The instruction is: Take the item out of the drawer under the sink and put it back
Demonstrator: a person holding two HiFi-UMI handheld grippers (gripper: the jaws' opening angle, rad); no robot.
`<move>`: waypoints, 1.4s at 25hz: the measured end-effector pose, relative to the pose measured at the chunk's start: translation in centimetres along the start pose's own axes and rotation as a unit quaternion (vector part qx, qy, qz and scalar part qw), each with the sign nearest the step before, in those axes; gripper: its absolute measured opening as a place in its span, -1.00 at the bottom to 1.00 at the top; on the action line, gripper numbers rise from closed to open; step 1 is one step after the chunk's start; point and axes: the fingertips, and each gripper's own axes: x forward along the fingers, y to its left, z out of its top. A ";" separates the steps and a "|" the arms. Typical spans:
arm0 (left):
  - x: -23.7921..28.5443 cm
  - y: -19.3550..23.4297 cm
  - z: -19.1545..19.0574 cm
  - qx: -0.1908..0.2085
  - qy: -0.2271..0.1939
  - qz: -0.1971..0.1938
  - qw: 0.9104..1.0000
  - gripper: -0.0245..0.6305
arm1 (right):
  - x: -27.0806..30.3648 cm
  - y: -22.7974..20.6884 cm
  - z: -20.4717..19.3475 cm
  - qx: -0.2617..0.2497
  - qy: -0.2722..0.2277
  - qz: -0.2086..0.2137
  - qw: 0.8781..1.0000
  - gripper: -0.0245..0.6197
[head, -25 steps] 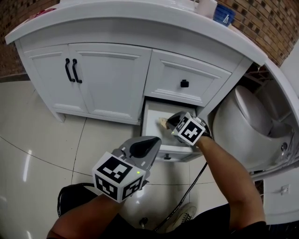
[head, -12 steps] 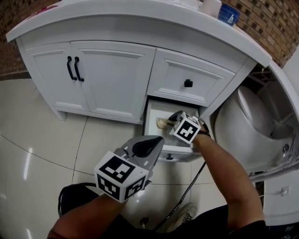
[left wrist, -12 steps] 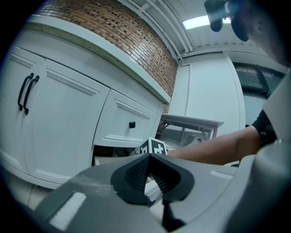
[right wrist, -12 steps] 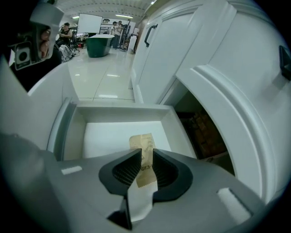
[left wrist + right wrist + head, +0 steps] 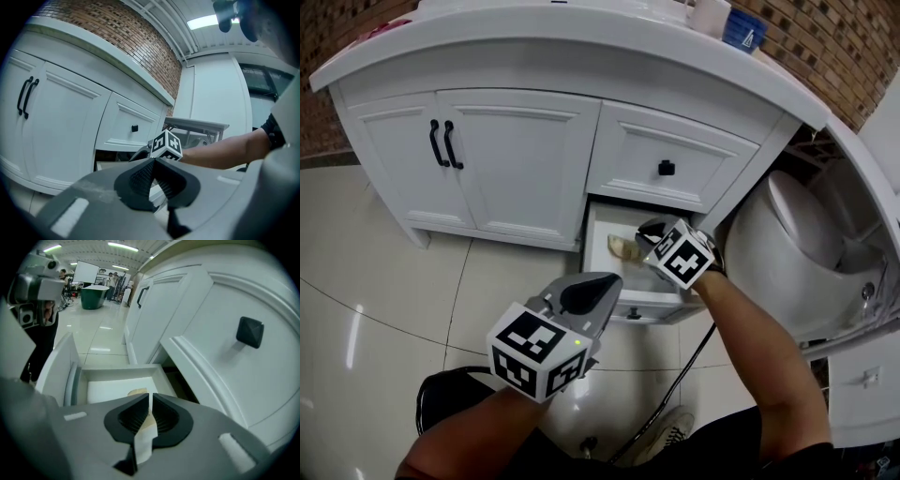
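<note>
Pinching beige strip lengthwise along its jaws, right gripper hovers over drawer.

White vanity cabinet on glossy tile floor, brick wall behind.

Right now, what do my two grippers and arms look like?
Both the left gripper and right gripper have grey shells, black ribbed jaw pads and a white cube with black square markers. A black cable hangs below the right one. Forearms are bare; a dark wristband shows.
</note>
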 end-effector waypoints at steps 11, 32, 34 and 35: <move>-0.3 -0.1 -0.3 0.008 0.005 0.002 1.000 -0.91 | -9.1 2.1 2.2 0.172 -0.123 0.020 0.977 -0.90; -0.9 -0.3 0.5 0.031 -0.004 0.008 0.999 -0.91 | -17.6 6.2 -1.1 0.289 -0.223 0.012 0.931 -0.90; -0.8 -0.2 0.4 0.042 0.001 0.012 0.999 -0.91 | -17.1 6.6 -1.7 0.297 -0.215 0.016 0.930 -0.90; -0.8 -0.2 0.3 0.045 0.002 0.012 0.999 -0.91 | -17.1 6.7 -1.7 0.299 -0.216 0.018 0.929 -0.90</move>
